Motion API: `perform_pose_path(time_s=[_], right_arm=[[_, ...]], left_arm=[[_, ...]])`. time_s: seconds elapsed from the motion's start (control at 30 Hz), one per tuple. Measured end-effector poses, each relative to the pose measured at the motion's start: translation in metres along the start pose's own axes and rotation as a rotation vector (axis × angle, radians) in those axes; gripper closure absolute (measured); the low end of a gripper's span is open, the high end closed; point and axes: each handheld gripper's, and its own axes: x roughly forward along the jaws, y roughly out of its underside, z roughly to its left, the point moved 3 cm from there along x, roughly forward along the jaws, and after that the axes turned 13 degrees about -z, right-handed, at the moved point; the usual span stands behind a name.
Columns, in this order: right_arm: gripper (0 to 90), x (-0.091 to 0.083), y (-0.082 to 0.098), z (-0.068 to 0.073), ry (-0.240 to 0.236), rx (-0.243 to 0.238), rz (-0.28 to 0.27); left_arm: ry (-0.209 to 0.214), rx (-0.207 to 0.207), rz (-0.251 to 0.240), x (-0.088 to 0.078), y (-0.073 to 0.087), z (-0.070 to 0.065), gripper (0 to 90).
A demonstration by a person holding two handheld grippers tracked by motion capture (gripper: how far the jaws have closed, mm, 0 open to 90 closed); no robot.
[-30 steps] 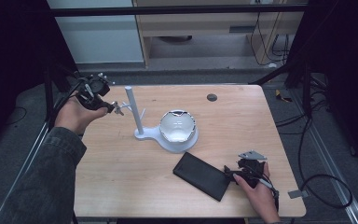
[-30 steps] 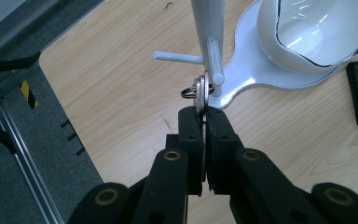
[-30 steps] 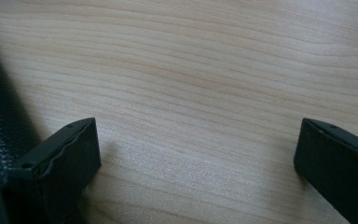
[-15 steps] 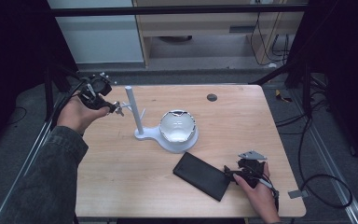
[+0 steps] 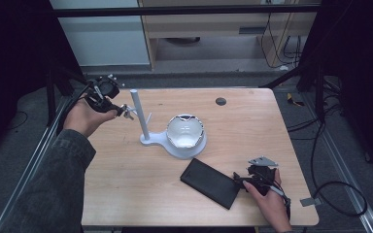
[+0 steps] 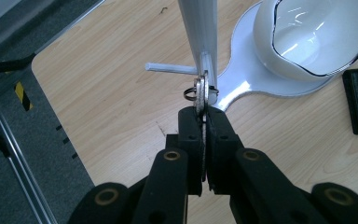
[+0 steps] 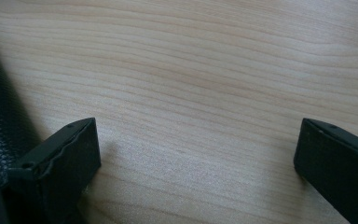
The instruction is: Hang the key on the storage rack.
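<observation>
Nothing moved, left hand-held gripper (image 6: 204,122) clamps flat metal key (image 6: 201,93), right hand-held gripper (image 7: 196,149) open

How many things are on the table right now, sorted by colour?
White: 1, the key stand with its bowl.
Black: 2, the leather wallet and a small round disc.
Silver: 1, the key held in the left gripper at the stand's peg.
Total: 4.

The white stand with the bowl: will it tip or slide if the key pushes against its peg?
The stand probably stays upright: its flat base is broad and the bowl weighs it down. It may slide, since the table looks smooth. The thin peg could flex.
</observation>
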Motion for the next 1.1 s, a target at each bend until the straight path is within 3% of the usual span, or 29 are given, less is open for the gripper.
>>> perform_pose_path(time_s=[0.17,0.23,0.3,0.47,0.57,0.67,0.7,0.83,0.9,1.1], right_arm=[[0.7,0.0,0.0,0.0,0.0,0.0,0.0],[0.7,0.0,0.0,0.0,0.0,0.0,0.0],[0.7,0.0,0.0,0.0,0.0,0.0,0.0],[0.6,0.0,0.0,0.0,-0.004,0.002,0.0],[0.6,0.0,0.0,0.0,-0.005,0.004,-0.001],[0.6,0.0,0.0,0.0,-0.004,0.004,0.001],[0.6,0.0,0.0,0.0,-0.004,0.001,0.002],[0.6,0.0,0.0,0.0,-0.006,0.008,0.002],[0.6,0.0,0.0,0.0,-0.006,0.005,0.0],[0.6,0.0,0.0,0.0,-0.006,0.004,0.0]], left_arm=[[0.005,-0.014,0.011,0.005,0.003,0.0,86.0],[0.012,-0.007,-0.008,0.005,0.004,-0.001,85.2],[0.008,-0.001,-0.022,0.004,0.005,-0.001,72.3],[-0.019,0.018,-0.105,-0.022,0.016,-0.009,62.7],[-0.013,0.029,-0.121,-0.027,0.021,-0.015,58.7],[-0.011,0.058,-0.156,-0.029,0.032,-0.034,52.2],[-0.011,0.058,-0.156,-0.029,0.032,-0.034,48.9],[0.021,0.082,-0.185,-0.021,0.042,-0.059,41.2],[0.027,0.082,-0.189,-0.019,0.043,-0.063,36.1],[0.105,0.091,-0.198,0.004,0.054,-0.094,26.3]])
